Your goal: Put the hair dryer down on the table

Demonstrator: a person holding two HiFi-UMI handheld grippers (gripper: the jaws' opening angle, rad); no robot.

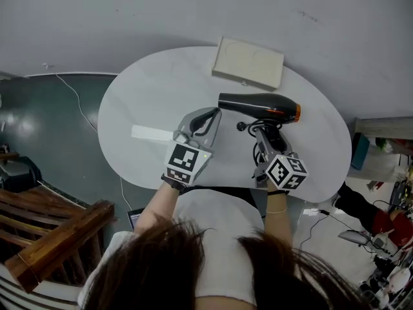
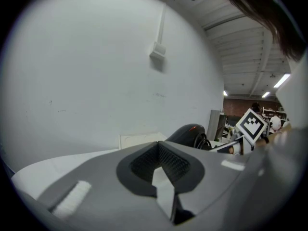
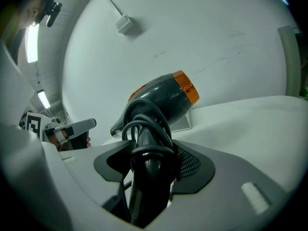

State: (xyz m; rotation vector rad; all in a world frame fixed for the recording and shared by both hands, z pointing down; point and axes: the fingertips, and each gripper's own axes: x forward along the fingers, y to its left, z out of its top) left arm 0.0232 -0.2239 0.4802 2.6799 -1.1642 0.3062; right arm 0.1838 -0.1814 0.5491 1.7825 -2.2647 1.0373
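Note:
A black hair dryer with an orange end ring hangs over the right half of the white oval table, barrel lying left to right. My right gripper is shut on its handle, which has the black cord wound around it. In the right gripper view the hair dryer rises between the jaws; whether it touches the table I cannot tell. My left gripper hovers just left of the barrel, tips together, holding nothing. In the left gripper view the dryer shows beyond the left gripper.
A flat cream box lies at the table's far edge, behind the dryer. A white strip lies on the table left of my left gripper. Wooden furniture stands on the floor at lower left, and a cable runs along the floor.

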